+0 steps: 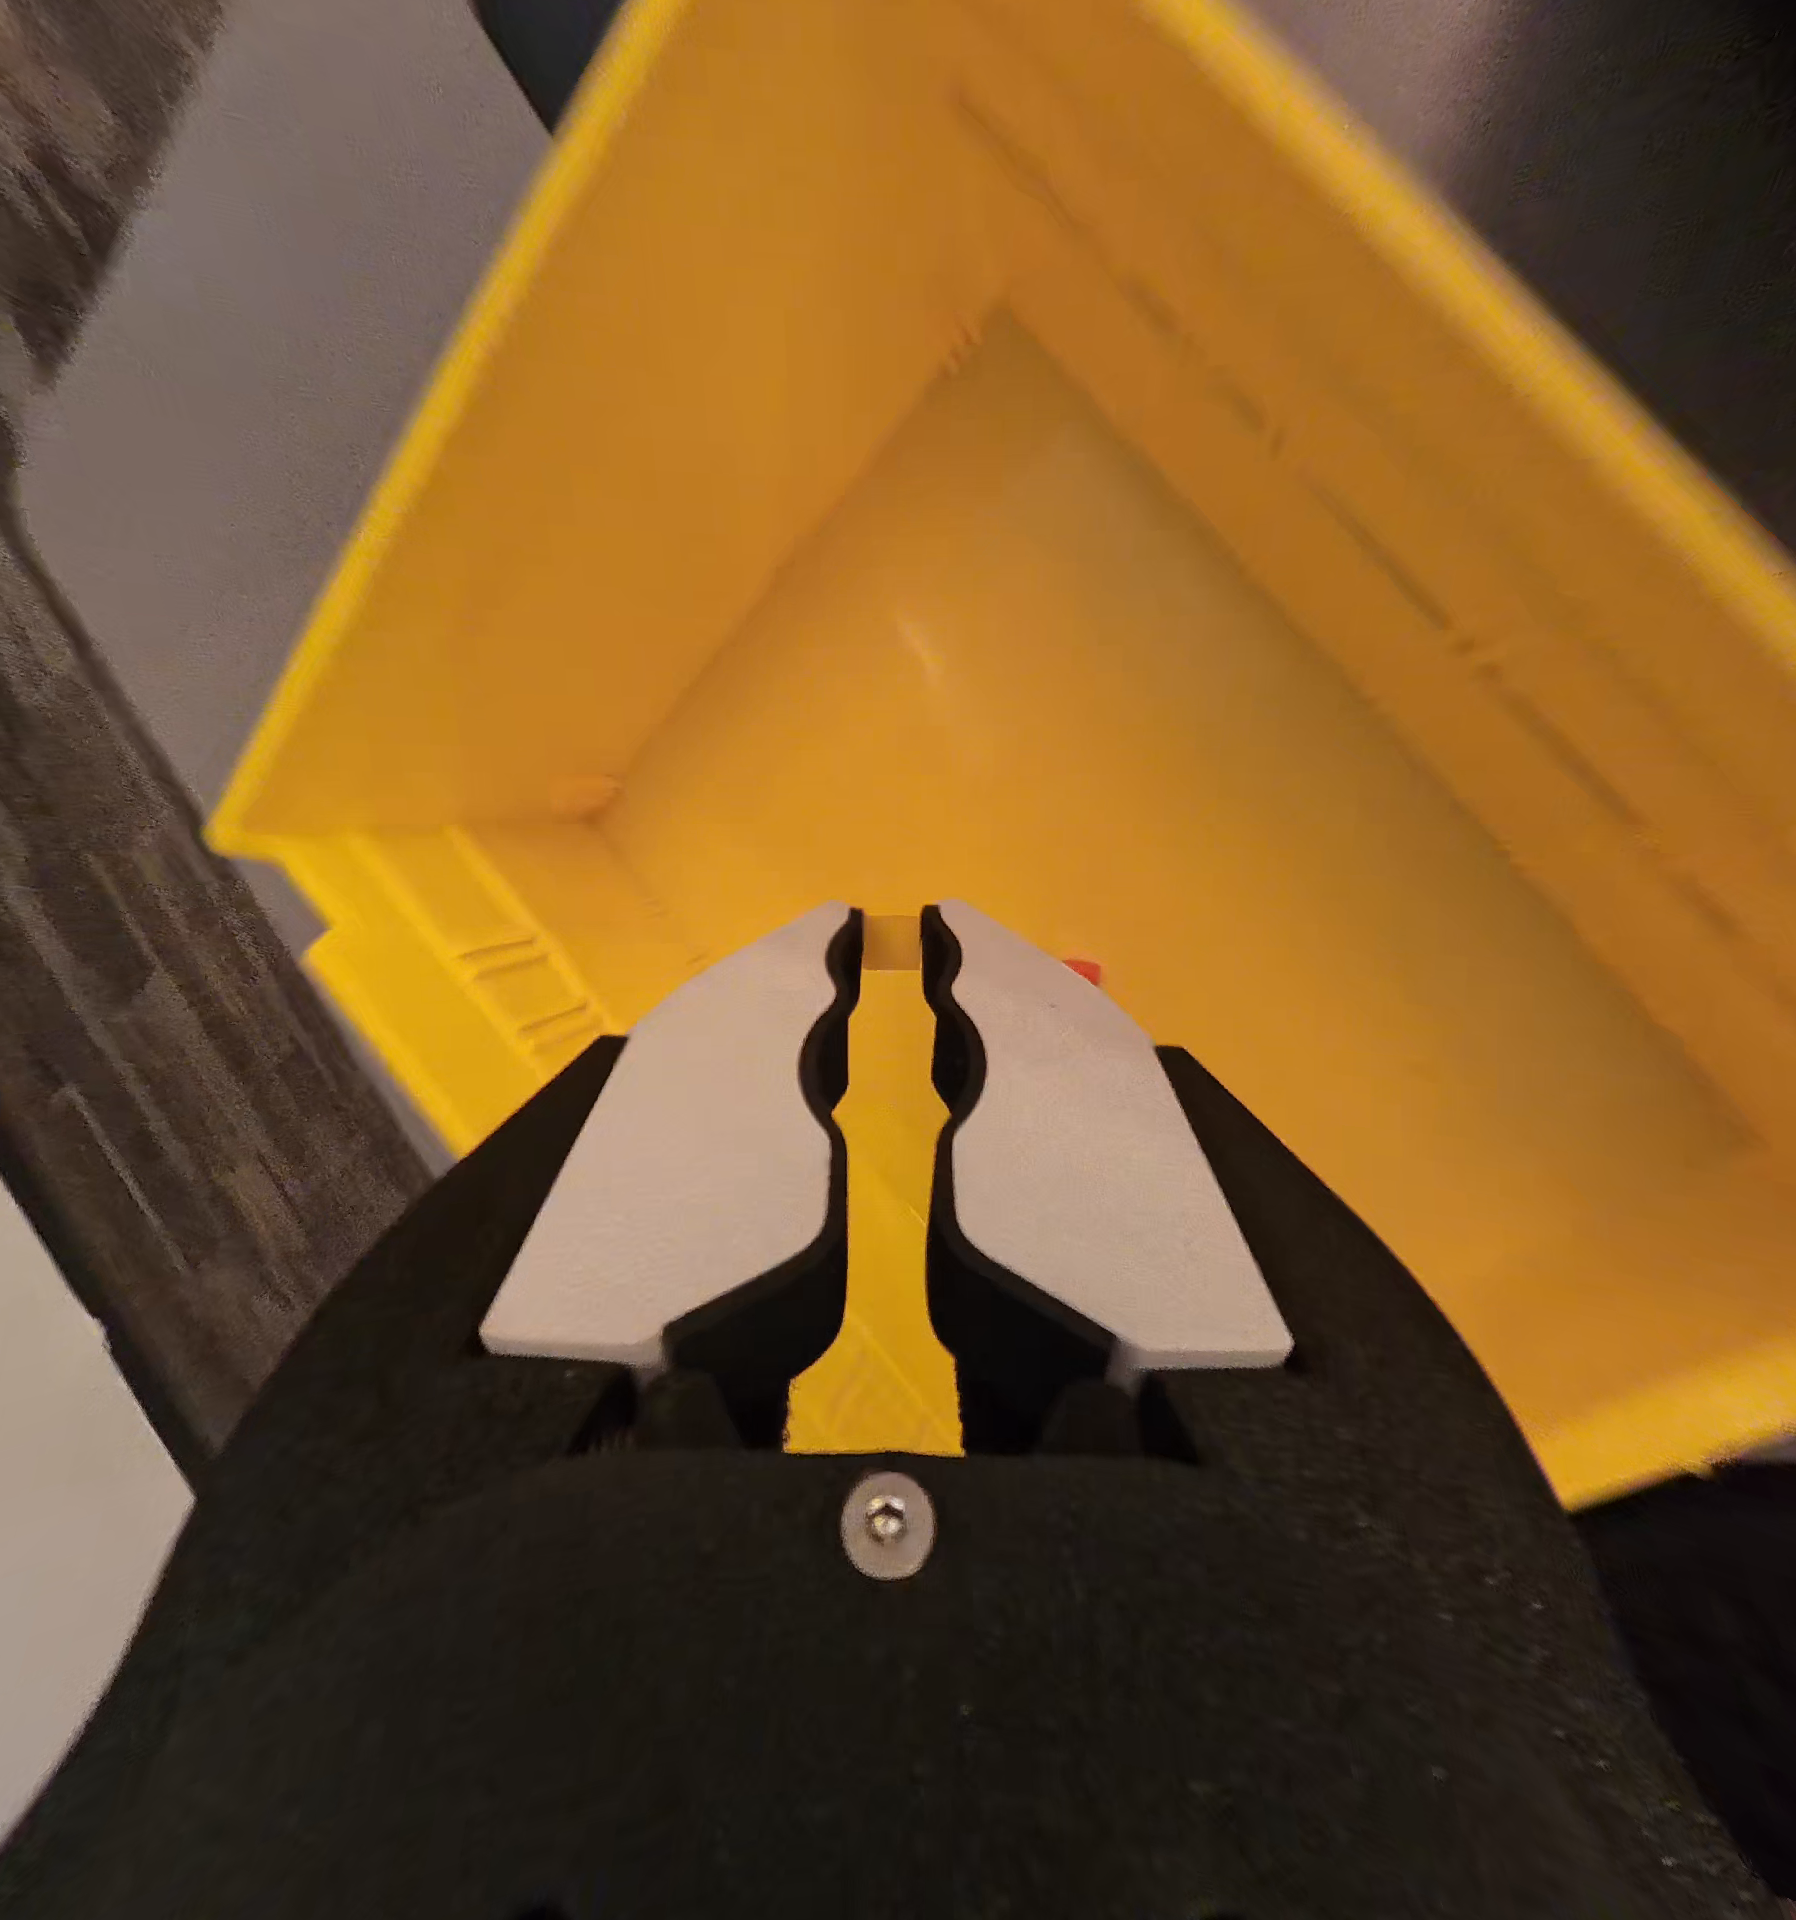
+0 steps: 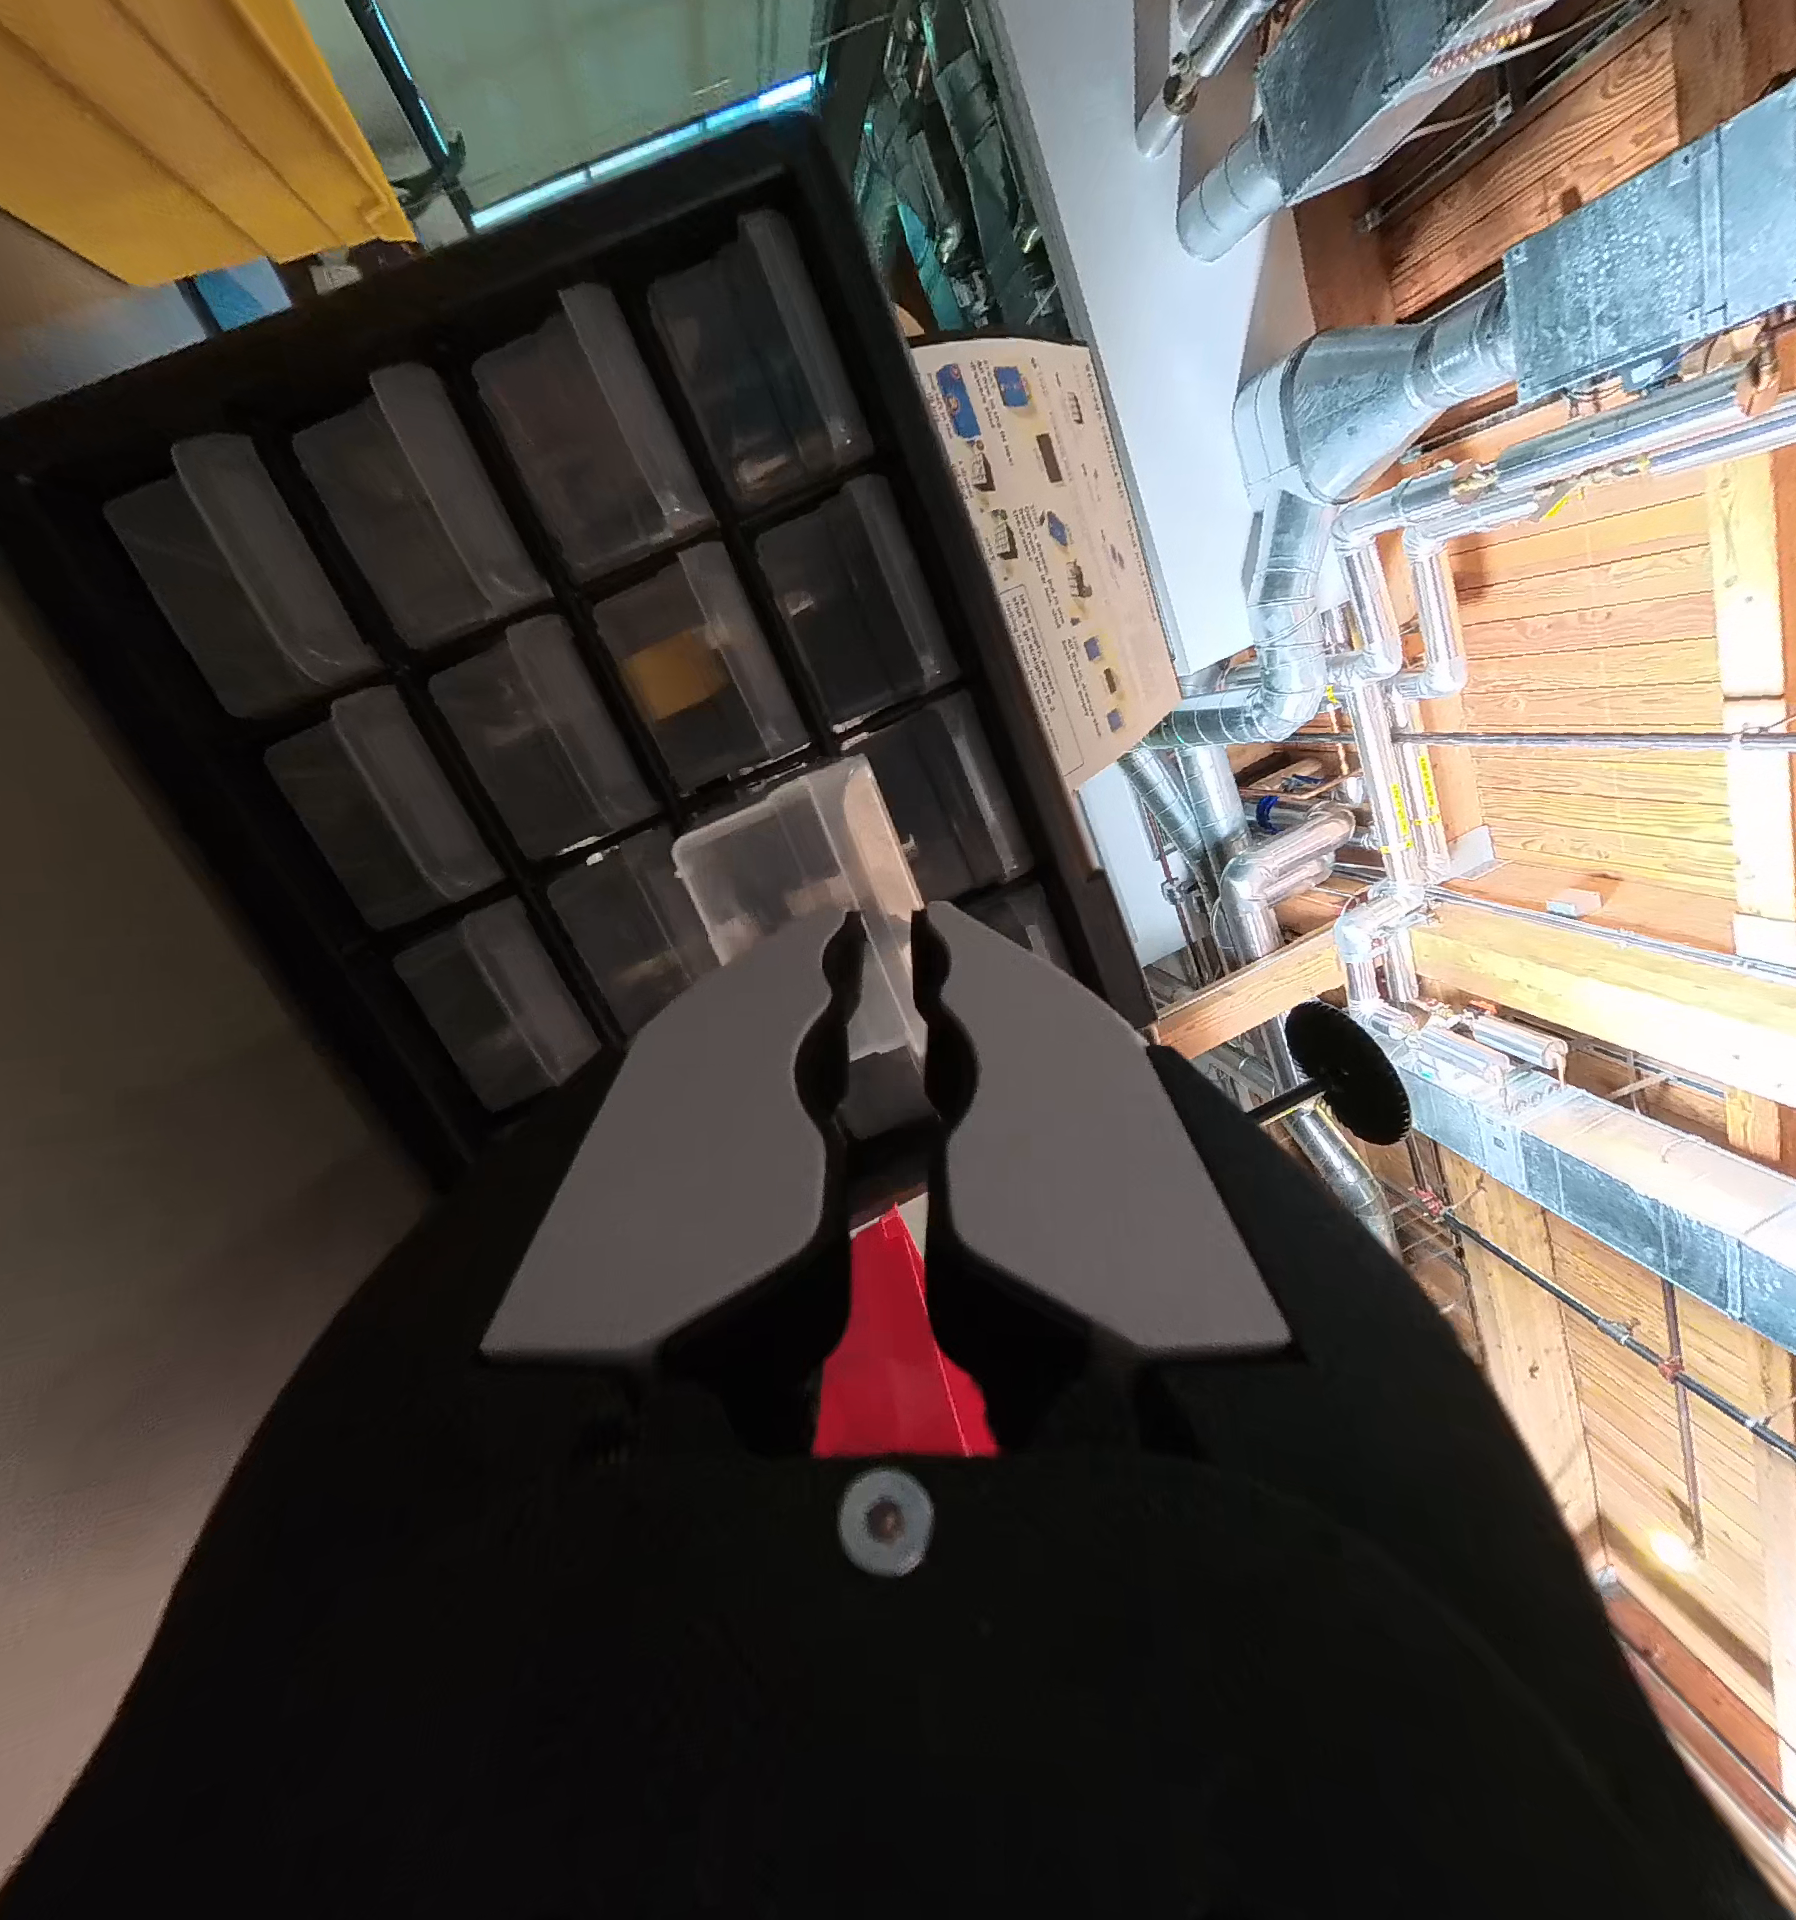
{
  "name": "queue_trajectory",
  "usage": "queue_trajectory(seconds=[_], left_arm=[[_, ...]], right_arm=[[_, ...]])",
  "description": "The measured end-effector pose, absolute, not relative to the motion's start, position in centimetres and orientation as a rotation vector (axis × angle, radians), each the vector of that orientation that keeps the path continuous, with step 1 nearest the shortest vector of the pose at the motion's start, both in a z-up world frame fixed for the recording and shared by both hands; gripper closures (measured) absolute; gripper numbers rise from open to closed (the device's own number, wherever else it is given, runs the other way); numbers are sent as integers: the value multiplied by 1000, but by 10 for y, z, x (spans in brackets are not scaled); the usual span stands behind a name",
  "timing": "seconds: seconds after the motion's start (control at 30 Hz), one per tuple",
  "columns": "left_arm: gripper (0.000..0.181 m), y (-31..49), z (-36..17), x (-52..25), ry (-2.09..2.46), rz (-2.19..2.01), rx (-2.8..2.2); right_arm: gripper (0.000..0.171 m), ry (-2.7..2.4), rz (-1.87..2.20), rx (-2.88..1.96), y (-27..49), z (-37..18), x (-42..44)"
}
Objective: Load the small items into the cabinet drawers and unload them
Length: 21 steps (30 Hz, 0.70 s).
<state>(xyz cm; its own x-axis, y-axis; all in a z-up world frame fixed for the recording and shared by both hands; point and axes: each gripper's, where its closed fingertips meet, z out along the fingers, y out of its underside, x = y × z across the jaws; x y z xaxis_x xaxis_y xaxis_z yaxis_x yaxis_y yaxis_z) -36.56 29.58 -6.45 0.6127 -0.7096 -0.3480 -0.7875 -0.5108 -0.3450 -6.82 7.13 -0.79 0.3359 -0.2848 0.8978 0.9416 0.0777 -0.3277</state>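
In the left wrist view my left gripper (image 1: pixel 891 914) reaches into a yellow bin (image 1: pixel 665 468) and is shut on a small yellow block (image 1: pixel 891 940) at its fingertips. A small red piece (image 1: pixel 1084 968) shows just beside the right finger. In the right wrist view my right gripper (image 2: pixel 887 920) is shut on the front handle (image 2: pixel 886 997) of a clear drawer (image 2: pixel 769 862). The drawer is pulled partly out of the black cabinet (image 2: pixel 520 301). The view is tilted sideways.
The cabinet holds several other clear drawers, pushed in; one (image 2: pixel 686 665) has something yellow inside. The yellow bin (image 2: pixel 146 125) also shows at the top left of the right wrist view. A red object (image 2: pixel 894 1340) lies under my right gripper. A black toothed wheel (image 2: pixel 1346 1075) is at the right. The grippers' ends are close to 40 cm from one another.
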Motion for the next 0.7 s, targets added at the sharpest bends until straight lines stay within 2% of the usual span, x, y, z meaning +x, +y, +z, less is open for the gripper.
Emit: queue_trajectory(seconds=[0.13, 0.23, 0.33, 0.5, 0.7], left_arm=[[171, 247, -4, -324, 1210, 23, -2226], [171, 183, 41, -261, 1368, -289, -1988], [171, 115, 62, -195, 1583, -507, -1747], [171, 78, 44, -109, 1868, -367, -1648], [171, 94, -1, -59, 2086, -107, -1769]], right_arm=[[161, -765, -1069, -1116, 65, -11, -68], [161, -758, -1061, -1112, 60, -11, -69], [161, -765, -1054, -1107, 56, -13, -71], [161, -785, -1036, -1104, 56, -16, -75], [161, -768, -1014, -1121, 55, -16, -73]])
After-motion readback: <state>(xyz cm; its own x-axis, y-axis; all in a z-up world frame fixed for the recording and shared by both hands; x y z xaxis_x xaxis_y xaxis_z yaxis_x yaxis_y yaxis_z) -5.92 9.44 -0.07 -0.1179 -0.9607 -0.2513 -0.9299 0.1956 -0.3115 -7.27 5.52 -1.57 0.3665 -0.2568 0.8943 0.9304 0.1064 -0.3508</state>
